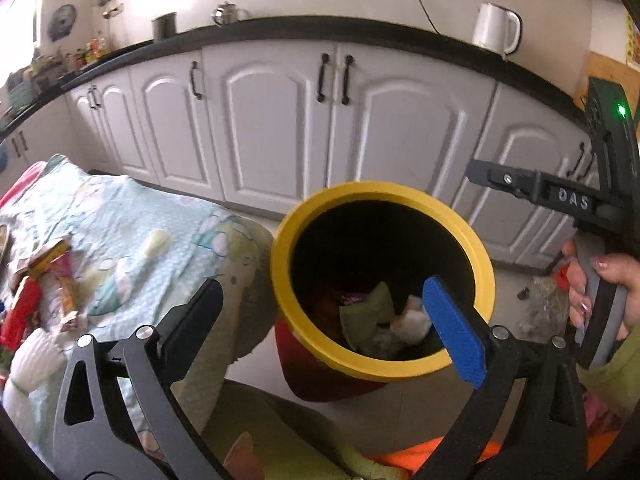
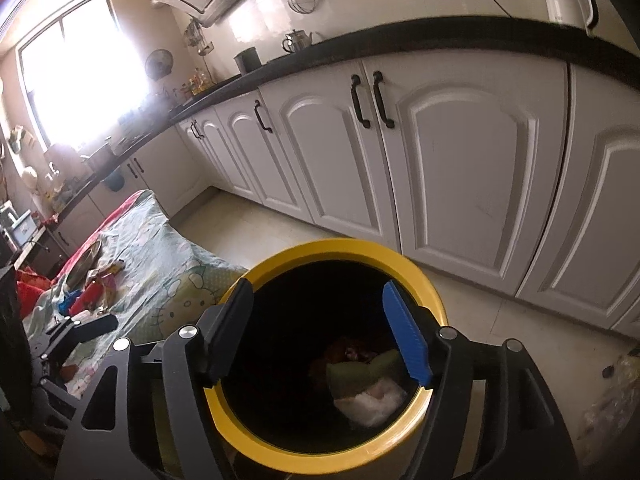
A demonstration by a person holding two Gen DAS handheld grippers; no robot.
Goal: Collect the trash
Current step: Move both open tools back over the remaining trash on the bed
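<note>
Both tongs hang spread and empty over the yellow-rimmed bin [image 2: 434, 300]: right gripper [image 2: 324, 334] above its mouth, left gripper [image 1: 328, 320] at its seven o'clock. Trash [image 2: 362, 386] lies inside.

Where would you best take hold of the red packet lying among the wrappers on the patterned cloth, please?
Probably across the middle of the long red packet, on its narrow width. It lies flat on the pale blue patterned cloth with the orange-pink wrappers close beside it, so come from above with the open left hand-held gripper, fingers straddling its long sides.
</note>
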